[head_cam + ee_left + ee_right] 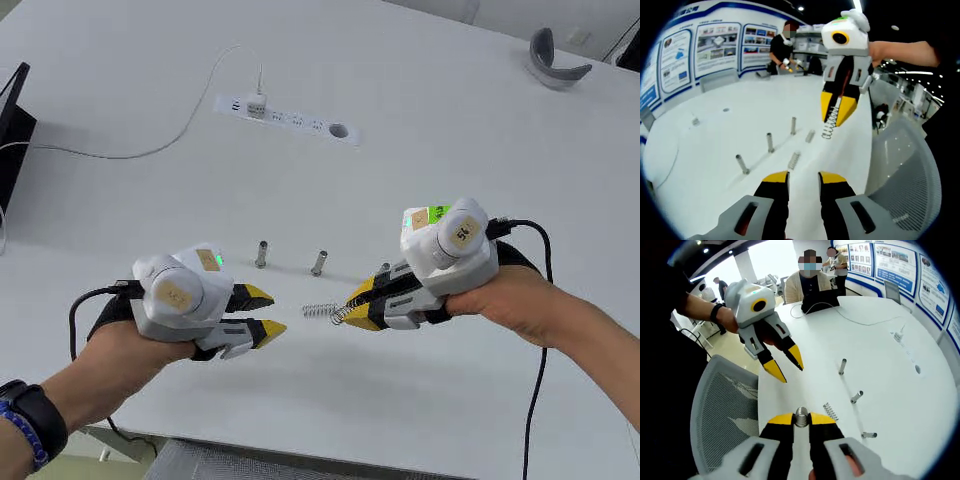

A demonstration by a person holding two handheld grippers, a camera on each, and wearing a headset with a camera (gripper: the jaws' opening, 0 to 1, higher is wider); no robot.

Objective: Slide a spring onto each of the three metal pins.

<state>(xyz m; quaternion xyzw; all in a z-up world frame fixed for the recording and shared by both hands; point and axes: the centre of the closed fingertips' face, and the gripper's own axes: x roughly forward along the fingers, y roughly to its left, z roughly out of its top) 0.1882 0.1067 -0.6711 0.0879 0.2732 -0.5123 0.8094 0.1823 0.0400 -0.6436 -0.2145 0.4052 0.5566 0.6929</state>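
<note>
The right gripper [347,312] pinches one end of a spring [320,310]. The free length projects from the jaws above the table [420,130], near the three upright metal pins [319,263]. The left gripper [275,311] is spread and carries nothing. Two loose springs [794,160] lie on the table beside the pins.

Hazard: the spring is gripped at its tip only. If it meets a pin off-axis, the coil may catch on the pin top, buckle and escape the jaws.

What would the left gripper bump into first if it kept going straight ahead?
Probably the spring sticking out of the right gripper, which faces the left gripper. Depth is hard to judge.
</note>
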